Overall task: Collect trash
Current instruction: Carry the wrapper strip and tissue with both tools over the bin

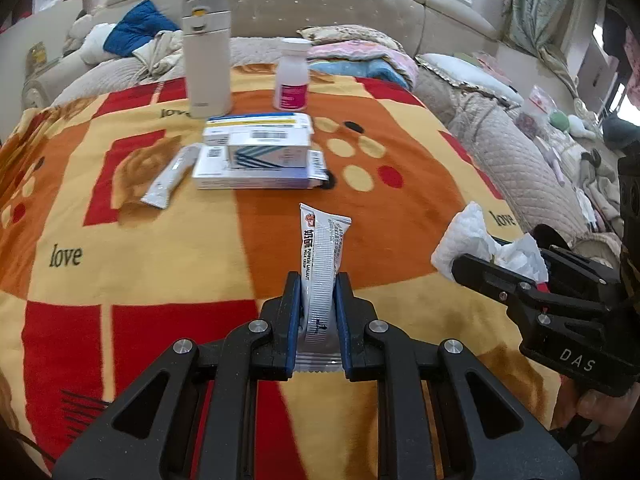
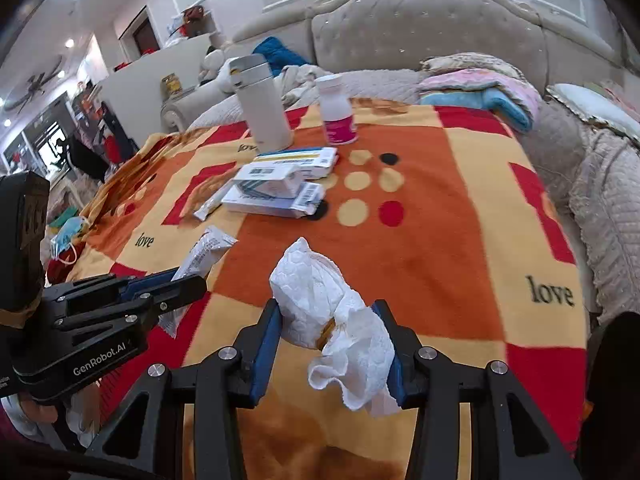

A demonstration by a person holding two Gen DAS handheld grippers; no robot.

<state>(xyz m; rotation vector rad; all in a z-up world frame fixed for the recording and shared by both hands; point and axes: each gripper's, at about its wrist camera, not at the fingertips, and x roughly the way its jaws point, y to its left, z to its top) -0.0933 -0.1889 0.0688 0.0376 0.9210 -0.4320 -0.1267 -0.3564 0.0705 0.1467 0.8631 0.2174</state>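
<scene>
My left gripper (image 1: 318,284) is shut on a white snack wrapper (image 1: 322,256) and holds it upright above the blanket; the wrapper also shows in the right wrist view (image 2: 204,254). My right gripper (image 2: 328,320) is shut on a crumpled white tissue (image 2: 324,300), which also shows at the right of the left wrist view (image 1: 476,240). A second silver wrapper (image 1: 172,178) lies on the blanket left of the boxes, also in the right wrist view (image 2: 208,208).
On the orange, red and yellow blanket (image 1: 120,264) stand a white thermos (image 1: 208,56), a white pill bottle with pink label (image 1: 292,76) and stacked medicine boxes (image 1: 260,156). Pillows and clothes lie by the padded headboard (image 2: 424,28). A blue face mask (image 2: 68,232) lies at the left edge.
</scene>
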